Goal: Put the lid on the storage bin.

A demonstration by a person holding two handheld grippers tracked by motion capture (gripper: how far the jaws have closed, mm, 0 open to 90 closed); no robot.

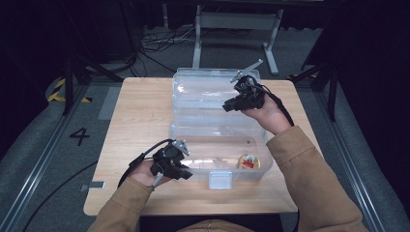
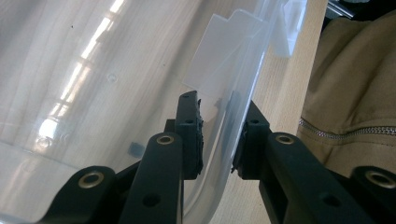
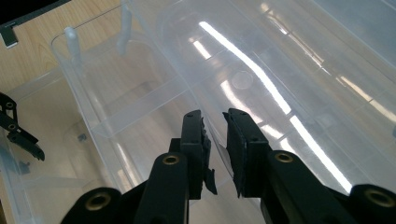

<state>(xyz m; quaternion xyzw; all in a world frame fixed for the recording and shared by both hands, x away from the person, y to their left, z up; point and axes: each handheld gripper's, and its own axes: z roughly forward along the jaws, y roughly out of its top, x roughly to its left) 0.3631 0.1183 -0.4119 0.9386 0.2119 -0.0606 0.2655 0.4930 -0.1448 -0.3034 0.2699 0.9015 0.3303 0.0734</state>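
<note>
In the high view, a clear plastic box is seen lying open on the wooden worktop, its hinged lid folded back toward the far edge and its white latch facing the person. A small round item with red and yellow on it is seen inside the box, near its front right corner. The left gripper is held at the front left corner of the box, and the right gripper is held over the line where the lid meets the box, with tan sleeves entering from the bottom edge. In the left gripper view, the front wall of the box is seen standing between the two black jaws, which are set narrow around it; the inner pad appears to lie against the plastic, while contact at the outer jaw cannot be told for certain. A zipped tan jacket is seen at the right. In the right gripper view, the jaws are held narrow with a thin clear edge of the lid between them, and a firm pinch appears to be made on it. The left gripper is seen farther off at the left edge.
</note>
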